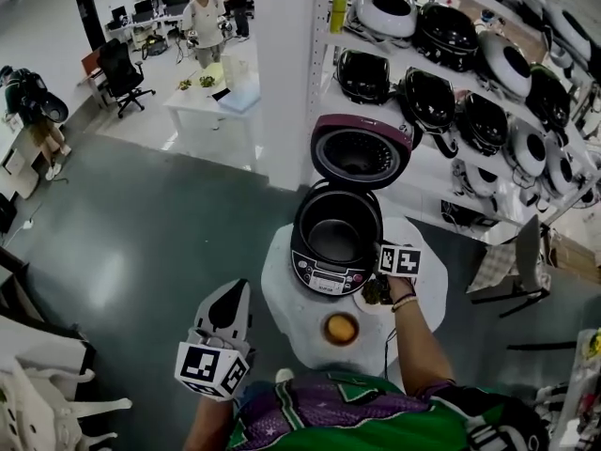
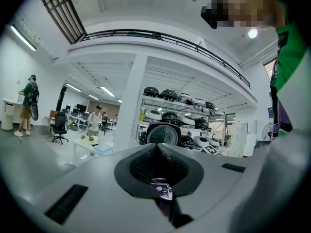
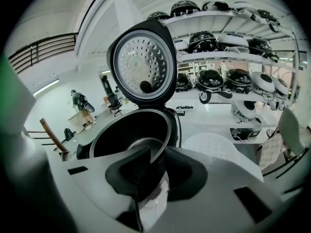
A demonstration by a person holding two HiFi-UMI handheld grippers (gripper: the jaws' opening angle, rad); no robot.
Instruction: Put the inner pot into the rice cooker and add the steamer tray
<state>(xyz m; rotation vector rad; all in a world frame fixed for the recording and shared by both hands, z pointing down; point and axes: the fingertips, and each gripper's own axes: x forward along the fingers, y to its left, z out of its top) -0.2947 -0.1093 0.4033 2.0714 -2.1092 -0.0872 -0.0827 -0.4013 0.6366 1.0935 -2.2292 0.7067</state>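
The head view looks steeply down from above the person onto the round desk [image 1: 282,299], the open rice cooker [image 1: 336,238] and the shelf [image 1: 427,181] of cookers beyond it. The right gripper view rides just behind its jaws, tilted downward and very near, so the rice cooker fills the field directly ahead of the jaws. The left gripper view looks level from farther back, with the cooker's lid [image 2: 163,134] small beyond its jaws, and all three views share the cooker and, it seems, the same shelf behind it.
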